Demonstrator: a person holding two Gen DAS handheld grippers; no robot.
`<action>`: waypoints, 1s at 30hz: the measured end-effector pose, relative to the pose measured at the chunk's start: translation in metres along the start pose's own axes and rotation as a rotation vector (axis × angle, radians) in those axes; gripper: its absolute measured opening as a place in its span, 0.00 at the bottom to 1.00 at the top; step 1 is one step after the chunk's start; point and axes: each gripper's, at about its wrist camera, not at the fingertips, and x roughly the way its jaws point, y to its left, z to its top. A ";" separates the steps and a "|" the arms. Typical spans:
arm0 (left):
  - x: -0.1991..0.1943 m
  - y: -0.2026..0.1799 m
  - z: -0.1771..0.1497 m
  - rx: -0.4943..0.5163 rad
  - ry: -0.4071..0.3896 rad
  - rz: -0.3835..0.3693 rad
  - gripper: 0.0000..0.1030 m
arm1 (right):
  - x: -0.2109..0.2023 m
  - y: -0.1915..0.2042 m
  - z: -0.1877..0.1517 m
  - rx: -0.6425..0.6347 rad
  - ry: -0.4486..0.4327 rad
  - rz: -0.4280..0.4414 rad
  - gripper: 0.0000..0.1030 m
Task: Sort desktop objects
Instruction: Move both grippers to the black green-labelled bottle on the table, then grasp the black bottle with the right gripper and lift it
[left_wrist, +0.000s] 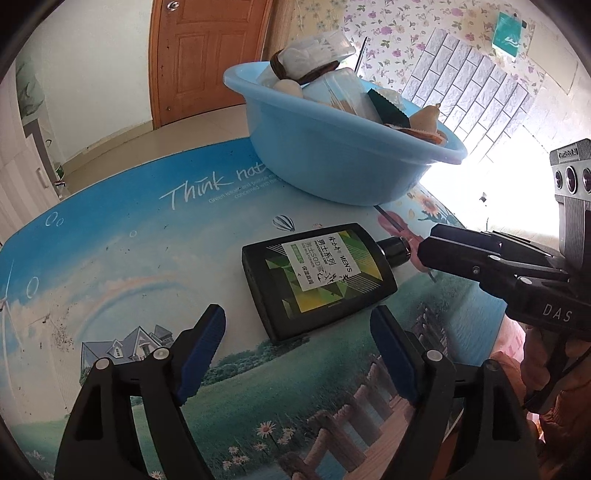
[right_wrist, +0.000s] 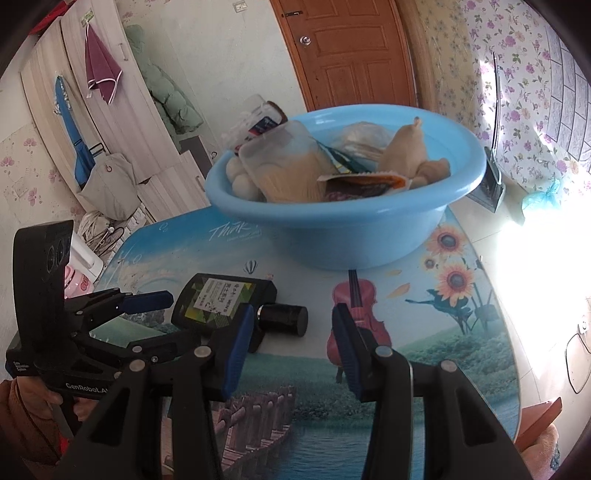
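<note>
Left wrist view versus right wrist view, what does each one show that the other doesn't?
Only the left wrist view shows the teal packet on the wall and the bottle's label face-on. Only the right wrist view shows the maroon towel, the blue bag and the green quilt. Both show the bottle lying flat on the table, the filled blue basin, the door, and both grippers open, left and right.

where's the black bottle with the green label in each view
Left wrist: flat black plastic bottle with green label lies centre, just beyond the open jaws, cap pointing right.
Right wrist: same bottle lies left of centre, cap toward centre.
Shared landmark: light blue plastic basin behind it.
</note>
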 end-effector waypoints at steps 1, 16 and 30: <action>0.002 -0.001 -0.001 0.006 0.004 0.004 0.80 | 0.002 0.001 -0.001 -0.001 0.008 0.002 0.43; 0.010 -0.018 -0.008 0.112 0.004 0.111 0.90 | 0.025 0.006 -0.007 0.011 0.073 0.049 0.43; 0.008 -0.008 -0.009 0.099 0.008 0.150 0.99 | 0.029 0.006 -0.009 0.019 0.079 0.044 0.56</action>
